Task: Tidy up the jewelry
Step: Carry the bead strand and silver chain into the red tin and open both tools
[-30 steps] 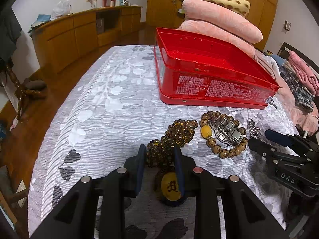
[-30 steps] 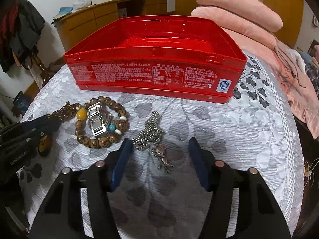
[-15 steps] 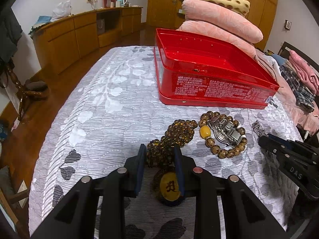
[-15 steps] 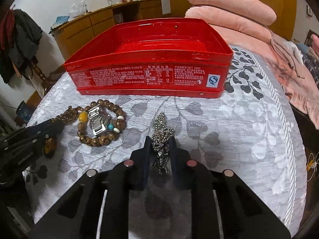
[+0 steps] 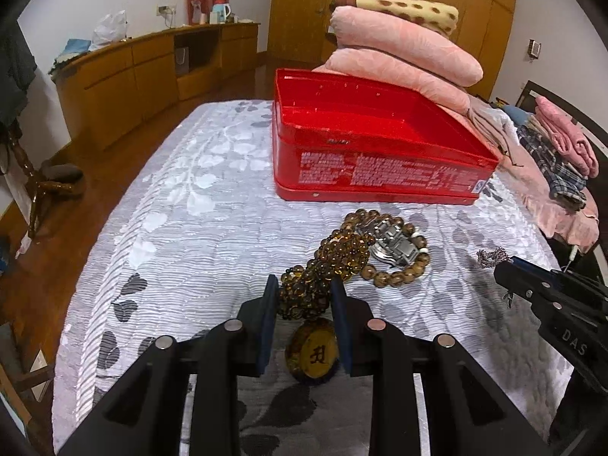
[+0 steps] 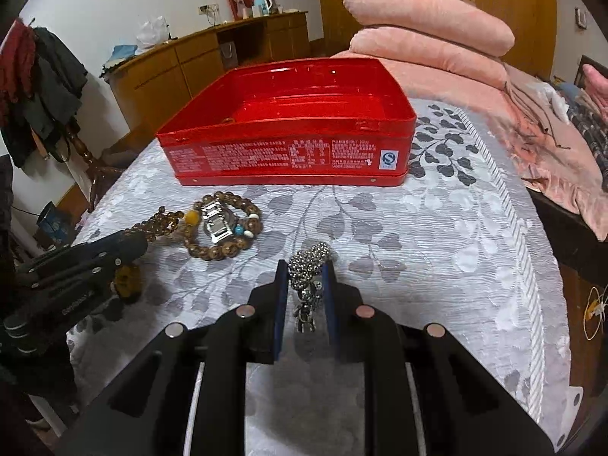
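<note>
My left gripper (image 5: 304, 288) is shut on an amber bead necklace (image 5: 326, 266) with a round yellow pendant (image 5: 313, 353) hanging between the fingers. My right gripper (image 6: 306, 269) is shut on a silver ball-chain necklace (image 6: 309, 258) with a small figure pendant (image 6: 306, 311). A wooden bead bracelet (image 5: 399, 269) around a silver watch (image 5: 393, 243) lies on the grey leaf-patterned bedspread (image 5: 182, 228); both also show in the right wrist view (image 6: 220, 224). An open, empty red tin box (image 5: 372, 152) stands behind them, also in the right wrist view (image 6: 288, 144).
Folded pink blankets (image 5: 402, 53) are stacked behind the box. Clothes (image 5: 562, 152) lie at the right of the bed. A wooden cabinet (image 5: 133, 76) runs along the far wall, across a wood floor to the left of the bed edge.
My right gripper closed on the silver chain and raised it a little. My left gripper, holding the amber necklace, lifted and shifted; the beads now drape toward the bracelet.
</note>
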The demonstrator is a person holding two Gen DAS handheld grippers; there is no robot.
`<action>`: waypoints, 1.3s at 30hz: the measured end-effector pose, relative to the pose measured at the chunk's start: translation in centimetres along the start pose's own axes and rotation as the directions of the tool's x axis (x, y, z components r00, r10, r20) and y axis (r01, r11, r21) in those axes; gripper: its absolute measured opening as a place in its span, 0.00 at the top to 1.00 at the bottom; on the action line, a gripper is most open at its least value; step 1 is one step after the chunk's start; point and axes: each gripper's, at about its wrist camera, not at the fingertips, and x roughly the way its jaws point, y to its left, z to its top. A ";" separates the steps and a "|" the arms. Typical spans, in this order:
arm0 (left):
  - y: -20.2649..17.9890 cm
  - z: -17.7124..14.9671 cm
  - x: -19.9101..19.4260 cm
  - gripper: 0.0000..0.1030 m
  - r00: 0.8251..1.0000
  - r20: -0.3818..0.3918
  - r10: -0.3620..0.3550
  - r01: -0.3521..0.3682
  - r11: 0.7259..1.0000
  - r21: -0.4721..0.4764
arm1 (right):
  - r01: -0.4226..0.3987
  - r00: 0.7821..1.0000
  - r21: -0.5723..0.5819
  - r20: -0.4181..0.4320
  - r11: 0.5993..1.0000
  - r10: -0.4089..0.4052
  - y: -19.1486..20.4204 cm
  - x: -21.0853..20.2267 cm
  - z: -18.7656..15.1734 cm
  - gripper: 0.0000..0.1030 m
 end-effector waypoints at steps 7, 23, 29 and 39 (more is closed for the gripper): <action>-0.4 0.4 -1.8 0.74 0.999 0.037 -0.001 0.001 1.000 0.006 | 0.002 0.999 -0.014 0.033 1.000 -0.002 0.6 -1.8 0.2 0.84; -1.6 3.6 -3.1 0.74 0.995 0.101 -0.005 0.003 1.000 0.019 | 0.006 0.998 -0.038 0.065 0.999 -0.003 1.1 -2.5 2.8 0.84; -2.4 5.6 -3.2 0.74 0.992 0.129 -0.011 0.007 1.000 0.028 | 0.011 0.995 -0.053 0.104 0.999 -0.006 1.0 -3.3 5.2 0.84; -3.2 9.5 -2.0 0.74 0.989 0.150 -0.006 0.003 1.000 0.021 | -0.005 0.995 -0.052 0.104 0.999 0.011 0.4 -1.8 8.8 0.89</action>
